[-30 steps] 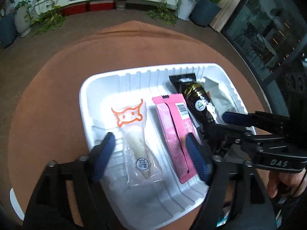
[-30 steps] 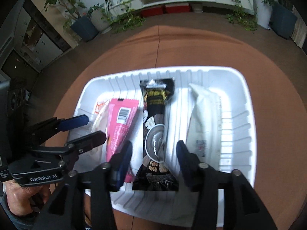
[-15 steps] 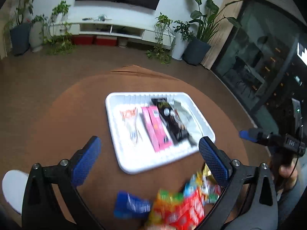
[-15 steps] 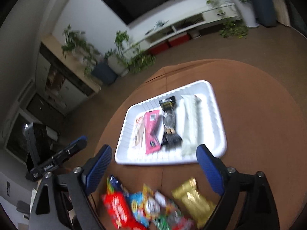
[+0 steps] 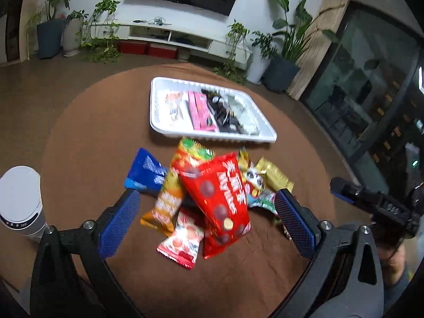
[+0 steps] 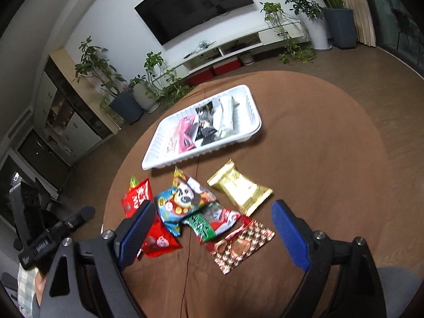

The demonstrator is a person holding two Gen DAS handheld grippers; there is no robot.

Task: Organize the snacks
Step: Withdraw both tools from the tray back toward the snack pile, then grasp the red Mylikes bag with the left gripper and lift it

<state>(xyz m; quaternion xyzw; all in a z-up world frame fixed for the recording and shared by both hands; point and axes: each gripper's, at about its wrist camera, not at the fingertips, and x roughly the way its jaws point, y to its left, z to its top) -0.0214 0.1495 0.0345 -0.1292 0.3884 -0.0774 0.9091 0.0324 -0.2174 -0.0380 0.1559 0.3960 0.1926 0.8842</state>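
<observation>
- Four snack bars are lying side by side in the white tray (image 5: pixel 159 128) at the far side of the round brown surface (image 5: pixel 79 132): a clear wrapper with an orange print (image 5: pixel 173 106), a pink bar (image 5: pixel 200 112), a black bar (image 5: pixel 225 116) and a pale grey-white bar (image 5: pixel 247 119)
- Loose packets are sitting in an overlapping pile on the nearer part of the surface, just short of the tray: a big red packet (image 5: pixel 220 198), a blue packet (image 5: pixel 144 172), an orange packet (image 5: pixel 167 204), a gold packet (image 6: pixel 239 188), a cartoon-face packet (image 6: pixel 182 198), a green and red packet (image 6: pixel 209 220) and a brown checked packet (image 6: pixel 242 243)
- Left tongs (image 5: pixel 206 220) are hovering above the pile with their blue pads wide apart, gripping nothing
- Right tongs (image 6: pixel 212 233) are likewise hanging over the pile, jaws spread wide and holding nothing
- A white cylindrical appliance (image 5: pixel 20 198) is standing at the left edge in the left wrist view
</observation>
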